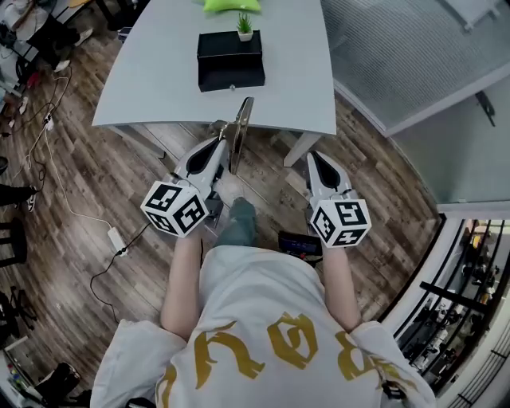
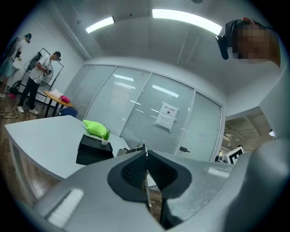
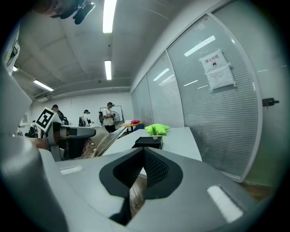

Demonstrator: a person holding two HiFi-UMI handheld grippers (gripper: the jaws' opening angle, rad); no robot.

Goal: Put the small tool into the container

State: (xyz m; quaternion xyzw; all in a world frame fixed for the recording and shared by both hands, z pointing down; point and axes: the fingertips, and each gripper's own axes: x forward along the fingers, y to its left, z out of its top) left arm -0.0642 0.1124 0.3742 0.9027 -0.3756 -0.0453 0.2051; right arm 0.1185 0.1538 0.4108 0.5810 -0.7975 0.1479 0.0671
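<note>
A black box-shaped container (image 1: 231,60) stands on the grey table (image 1: 151,72), with a tiny potted plant (image 1: 245,27) on its top. My left gripper (image 1: 224,145) hangs in front of the table's near edge, shut on a thin flat metal tool (image 1: 241,127) that sticks out toward the table. In the left gripper view the tool's edge (image 2: 146,181) shows pinched between the jaws of the left gripper (image 2: 145,152), and the container (image 2: 93,152) lies ahead to the left. My right gripper (image 1: 312,157) is shut and holds nothing; its own view of the right gripper (image 3: 144,149) shows the container (image 3: 147,142) beyond.
A green cushion-like object (image 1: 231,4) lies on the table behind the box. A glass partition (image 1: 414,56) runs along the right. Cables and a white power adapter (image 1: 116,238) lie on the wood floor at left. A dark device (image 1: 300,244) lies by my feet. People stand in the background (image 3: 108,115).
</note>
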